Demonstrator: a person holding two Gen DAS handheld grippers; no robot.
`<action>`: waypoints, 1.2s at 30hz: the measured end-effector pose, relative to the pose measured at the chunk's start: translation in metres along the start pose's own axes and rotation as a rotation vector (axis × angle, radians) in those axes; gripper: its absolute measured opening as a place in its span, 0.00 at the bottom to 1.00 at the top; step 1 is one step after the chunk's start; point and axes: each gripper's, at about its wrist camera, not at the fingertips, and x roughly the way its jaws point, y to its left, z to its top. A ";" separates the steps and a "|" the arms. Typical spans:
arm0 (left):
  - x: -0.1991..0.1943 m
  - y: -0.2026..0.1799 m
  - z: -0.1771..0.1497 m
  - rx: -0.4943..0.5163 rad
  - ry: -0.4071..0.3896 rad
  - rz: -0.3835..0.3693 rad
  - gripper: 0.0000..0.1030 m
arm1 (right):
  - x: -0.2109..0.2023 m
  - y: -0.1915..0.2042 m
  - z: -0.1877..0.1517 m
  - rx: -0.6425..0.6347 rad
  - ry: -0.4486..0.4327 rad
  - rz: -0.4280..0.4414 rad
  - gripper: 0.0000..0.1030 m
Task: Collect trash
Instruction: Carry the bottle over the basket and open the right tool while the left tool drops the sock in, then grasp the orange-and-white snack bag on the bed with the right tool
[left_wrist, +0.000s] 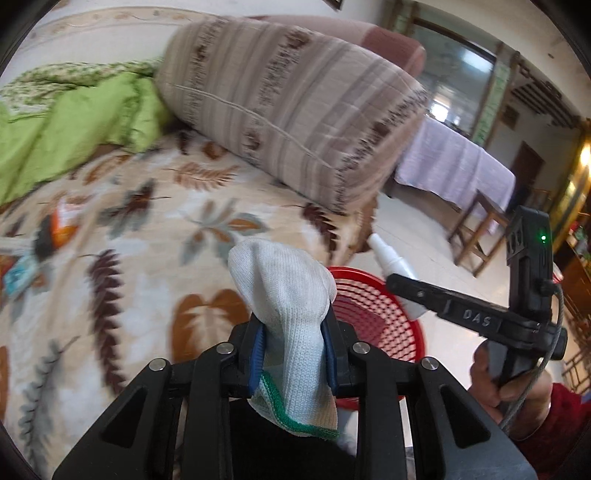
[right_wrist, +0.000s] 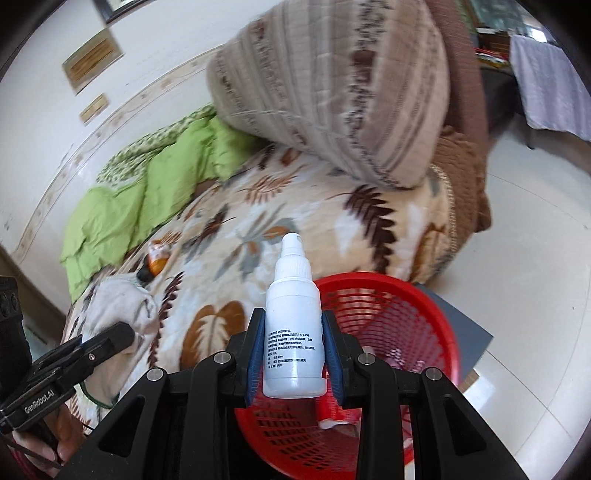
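My left gripper (left_wrist: 295, 354) is shut on a white knit glove (left_wrist: 288, 306) with a green cuff edge, held above the bed's edge beside the red mesh basket (left_wrist: 373, 317). My right gripper (right_wrist: 293, 354) is shut on a white spray bottle (right_wrist: 293, 325), upright over the rim of the red basket (right_wrist: 399, 321). The right gripper also shows in the left wrist view (left_wrist: 399, 284), with the bottle (left_wrist: 388, 258) poking out. The left gripper (right_wrist: 122, 338) shows at the left of the right wrist view. An orange wrapper (right_wrist: 157, 258) lies on the blanket.
The leaf-patterned blanket (left_wrist: 147, 229) covers the bed, with a striped folded quilt (left_wrist: 295, 107) and a green duvet (left_wrist: 74, 125) behind. The basket stands on the pale tiled floor (right_wrist: 517, 258) on a grey mat (right_wrist: 465, 332). More litter (left_wrist: 22, 273) lies at the blanket's left.
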 end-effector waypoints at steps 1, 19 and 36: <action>0.009 -0.009 0.003 0.010 0.013 -0.016 0.30 | -0.002 -0.006 0.001 0.012 -0.002 -0.010 0.31; -0.009 0.041 -0.008 -0.043 -0.008 0.155 0.60 | 0.018 0.034 0.004 -0.048 0.030 0.083 0.46; -0.088 0.193 -0.050 -0.295 -0.110 0.439 0.66 | 0.101 0.192 -0.012 -0.278 0.180 0.253 0.57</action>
